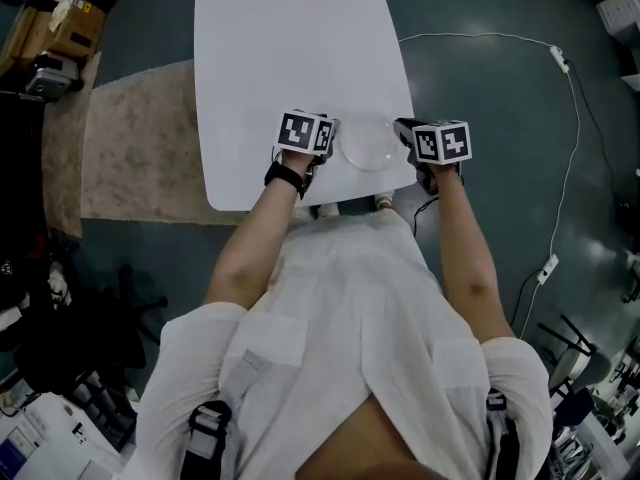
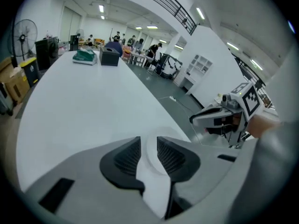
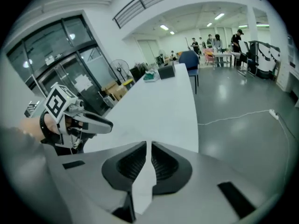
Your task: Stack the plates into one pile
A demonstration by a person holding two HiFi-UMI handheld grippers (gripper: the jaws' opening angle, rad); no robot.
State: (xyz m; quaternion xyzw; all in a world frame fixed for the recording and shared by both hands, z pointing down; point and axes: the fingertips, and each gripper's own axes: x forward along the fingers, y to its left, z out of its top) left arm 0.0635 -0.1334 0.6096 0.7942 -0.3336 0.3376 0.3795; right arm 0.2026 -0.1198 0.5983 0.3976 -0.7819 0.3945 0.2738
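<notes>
Over on the left, the left gripper (image 2: 148, 149) hangs over the near end of the white table (image 1: 260, 68). Its jaws are spread and nothing's pinched, there's only a faint curved rim showing past the gap. Just right of it, near the table's front edge, sit the plates (image 1: 368, 146). From up top they read as one see-through round, so I can't count how many are in there. My guess is glass or clear plastic: stiff, slick, and chippy if it clacks down, so not much weight but zero forgiveness. I'd grab at the rim, one pad under the lip and one on top, and keep it level. Right of the plates, the right gripper (image 3: 149, 155) has its jaws nearly together, just a thin slit with nothing visible in it.
</notes>
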